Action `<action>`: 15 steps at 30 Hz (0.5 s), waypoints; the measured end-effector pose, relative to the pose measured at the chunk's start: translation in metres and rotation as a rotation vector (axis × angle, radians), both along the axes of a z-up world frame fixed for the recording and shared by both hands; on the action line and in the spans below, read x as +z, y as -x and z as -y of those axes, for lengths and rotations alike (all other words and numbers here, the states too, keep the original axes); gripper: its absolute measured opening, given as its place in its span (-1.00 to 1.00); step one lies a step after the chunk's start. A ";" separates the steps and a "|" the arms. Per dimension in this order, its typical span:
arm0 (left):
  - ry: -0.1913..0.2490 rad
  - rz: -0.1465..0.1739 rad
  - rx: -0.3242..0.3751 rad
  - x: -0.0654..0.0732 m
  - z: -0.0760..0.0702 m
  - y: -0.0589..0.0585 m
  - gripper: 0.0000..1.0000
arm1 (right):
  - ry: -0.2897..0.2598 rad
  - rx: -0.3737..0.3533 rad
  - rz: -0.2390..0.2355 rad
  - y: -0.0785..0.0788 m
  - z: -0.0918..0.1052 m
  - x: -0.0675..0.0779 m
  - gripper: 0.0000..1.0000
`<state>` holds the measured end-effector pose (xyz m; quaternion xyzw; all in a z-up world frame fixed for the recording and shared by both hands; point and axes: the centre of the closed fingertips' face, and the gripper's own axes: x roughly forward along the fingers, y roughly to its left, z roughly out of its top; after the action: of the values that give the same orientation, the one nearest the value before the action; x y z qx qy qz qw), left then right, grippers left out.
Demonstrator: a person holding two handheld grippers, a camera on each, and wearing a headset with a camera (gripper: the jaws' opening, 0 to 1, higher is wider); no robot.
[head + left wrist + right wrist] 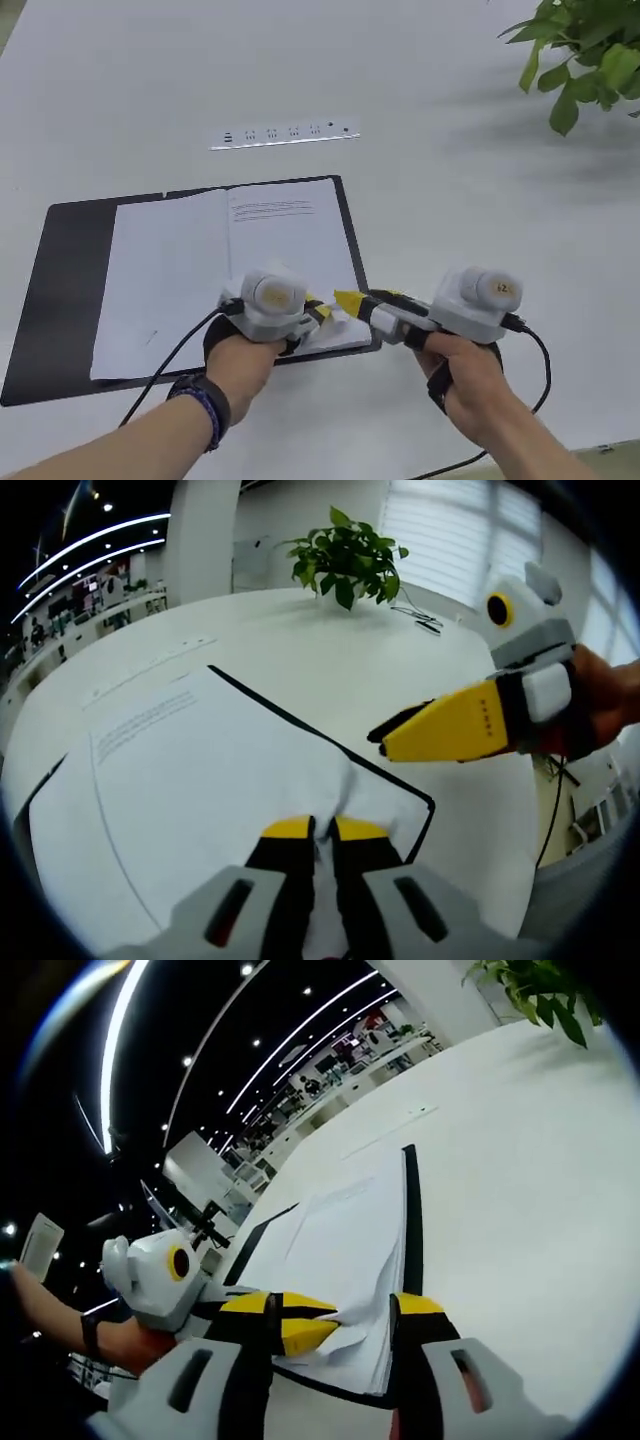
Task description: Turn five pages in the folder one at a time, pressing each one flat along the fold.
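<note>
Black folder (70,290) lies open on the white table (460,200) in front of you, its long axis running left to right and its fold pointing away from you toward the power strip (285,133). Printed lines sit at the far end of the right-hand page (285,250), so the sheets read upright from where you stand. Your left gripper (323,828) has its jaws closed together on the near right corner of that page, and the paper puckers up just ahead of them. Your right gripper (345,1310) sits just to the right, pointing left at the same corner, jaws apart, with the pinched corner lying between them. A plant (580,50) stands at the table's far right.
</note>
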<state>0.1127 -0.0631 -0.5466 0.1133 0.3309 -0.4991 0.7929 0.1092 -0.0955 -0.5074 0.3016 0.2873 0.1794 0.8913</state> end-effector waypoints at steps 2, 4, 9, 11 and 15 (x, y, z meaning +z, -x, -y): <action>0.003 -0.003 0.000 0.000 0.000 0.000 -0.90 | -0.002 0.001 -0.005 -0.003 0.001 -0.003 -0.13; 0.004 -0.004 -0.002 0.000 0.000 0.000 -0.90 | -0.008 0.000 -0.008 -0.006 0.002 -0.005 -0.13; 0.005 -0.003 -0.001 0.000 0.000 0.000 -0.90 | -0.038 -0.007 -0.012 -0.013 0.000 -0.008 -0.21; 0.009 -0.001 0.000 0.000 0.000 0.000 -0.90 | -0.058 -0.013 -0.015 -0.016 -0.002 -0.009 -0.26; 0.016 0.000 -0.003 0.000 0.000 0.000 -0.90 | -0.066 -0.013 -0.020 -0.020 -0.004 -0.011 -0.31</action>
<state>0.1130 -0.0635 -0.5470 0.1073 0.3265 -0.5029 0.7931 0.1297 -0.0913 -0.5181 0.3344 0.2883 0.1799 0.8790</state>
